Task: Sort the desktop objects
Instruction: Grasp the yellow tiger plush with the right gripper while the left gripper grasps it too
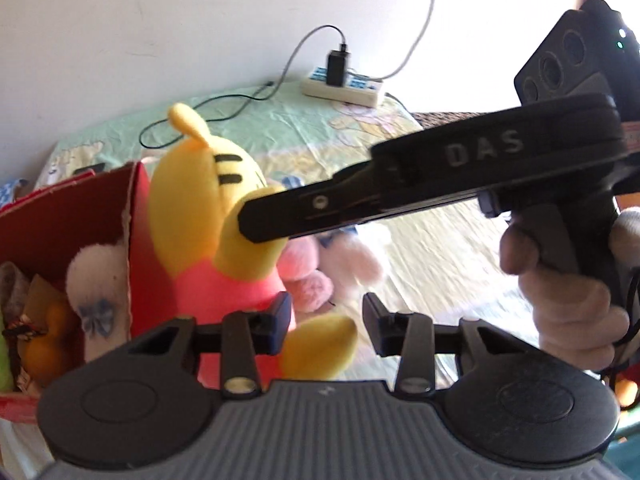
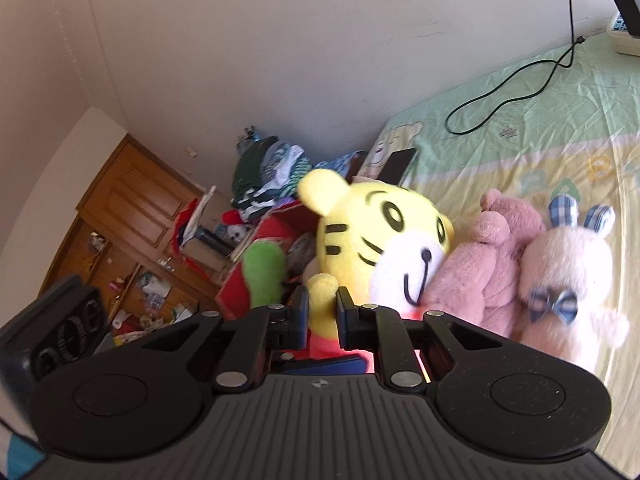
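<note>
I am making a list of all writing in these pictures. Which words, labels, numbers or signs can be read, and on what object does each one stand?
"DAS": pale letters on the black side of the right gripper, seen from the left wrist.
Power strip: blue markings, too small to read.
Bedsheet: cartoon print and a small dark mark, not readable.
Nothing else carries readable text.

The left tongs (image 1: 326, 322) are matte black plastic on a ribbed grey housing, with silver screw heads at the linkage pivots. Right of them, the right tongs (image 1: 256, 220) carry white "DAS" lettering and a pistol-style black handle.
</note>
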The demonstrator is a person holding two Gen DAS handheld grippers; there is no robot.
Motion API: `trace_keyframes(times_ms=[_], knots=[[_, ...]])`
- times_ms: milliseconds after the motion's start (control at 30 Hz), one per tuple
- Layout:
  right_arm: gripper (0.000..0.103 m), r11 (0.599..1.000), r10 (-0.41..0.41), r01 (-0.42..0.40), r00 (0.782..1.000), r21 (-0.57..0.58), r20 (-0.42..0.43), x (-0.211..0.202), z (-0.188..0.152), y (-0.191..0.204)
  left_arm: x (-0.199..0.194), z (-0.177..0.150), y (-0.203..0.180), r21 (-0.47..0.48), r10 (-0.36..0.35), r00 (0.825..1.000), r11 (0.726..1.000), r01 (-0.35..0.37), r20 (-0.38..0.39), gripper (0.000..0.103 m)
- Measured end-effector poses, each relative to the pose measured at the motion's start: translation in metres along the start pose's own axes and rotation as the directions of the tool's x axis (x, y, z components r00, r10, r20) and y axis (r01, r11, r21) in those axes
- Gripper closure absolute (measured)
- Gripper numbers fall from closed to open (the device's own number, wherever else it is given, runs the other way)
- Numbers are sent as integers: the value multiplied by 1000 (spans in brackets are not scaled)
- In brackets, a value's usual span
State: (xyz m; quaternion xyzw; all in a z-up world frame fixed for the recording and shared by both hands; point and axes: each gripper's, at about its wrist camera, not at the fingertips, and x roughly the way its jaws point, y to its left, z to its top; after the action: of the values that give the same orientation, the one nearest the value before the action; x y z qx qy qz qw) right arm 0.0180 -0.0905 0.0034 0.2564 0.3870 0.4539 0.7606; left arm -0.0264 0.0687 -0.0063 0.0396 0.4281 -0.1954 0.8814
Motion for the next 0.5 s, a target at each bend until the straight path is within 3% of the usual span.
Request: trace_keyframes(times_ms=[167, 333, 433, 500], knots=[[87, 999, 4, -7, 999, -47, -53, -15, -21, 26, -22, -24, -1, 4, -75, 997, 997, 75, -20, 58], [88, 991, -81, 67, 989, -116, -121, -8, -39, 42, -40, -51, -1, -22, -135, 989, 991, 134, -66, 58], [88, 988, -96, 77, 985, -131, -143, 1, -44, 49, -50, -57, 5, -47, -127, 990, 991, 124, -59, 53], [88, 988, -92, 70, 983, -139, -162, 9, -45, 50, -46, -58, 13, -57, -85, 994, 995, 81, -62, 49]])
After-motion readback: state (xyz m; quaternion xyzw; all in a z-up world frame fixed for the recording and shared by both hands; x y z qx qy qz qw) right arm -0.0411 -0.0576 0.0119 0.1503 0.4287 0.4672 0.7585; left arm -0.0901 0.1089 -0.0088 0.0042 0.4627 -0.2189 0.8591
